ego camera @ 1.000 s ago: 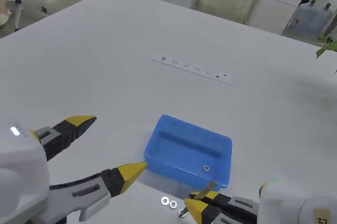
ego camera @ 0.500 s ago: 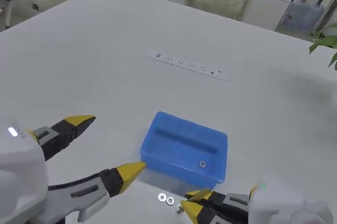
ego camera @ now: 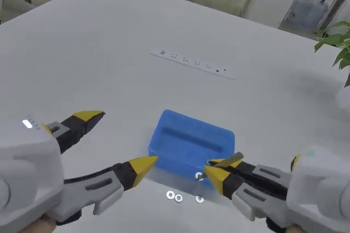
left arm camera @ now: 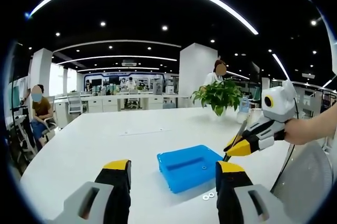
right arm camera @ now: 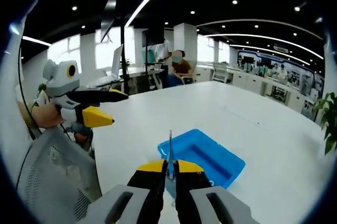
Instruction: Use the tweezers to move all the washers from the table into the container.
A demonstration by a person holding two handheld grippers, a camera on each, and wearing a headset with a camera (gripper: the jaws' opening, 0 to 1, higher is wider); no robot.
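**A:** Where are my grippers?

**B:** Your left gripper (ego camera: 128, 137) is at the lower left of the head view. Its two yellow-tipped jaws are spread wide with nothing between them. Your right gripper (ego camera: 214, 170) comes in from the lower right, jaws pressed together on the tweezers (ego camera: 228, 159). In the right gripper view the tweezers rise from the closed jaws as a thin line, ending over the near edge of the blue container (right arm camera: 202, 155).

**A:** And the washers?

**B:** Three washers (ego camera: 179, 197) lie on the white table (ego camera: 82, 52) at the bottom centre of the head view, just in front of the container. Two are side by side and the third is a little to their right. A fourth washer (ego camera: 199, 176) shows at the container's near wall, just beside your right gripper's tip. I cannot tell whether the tweezers grip it or whether it lies inside.

**A:** Anything else on the table?

**B:** A power strip (ego camera: 191, 62) lies well beyond the container, toward the upper centre. A plant (ego camera: 333, 41) shows at the upper right edge.
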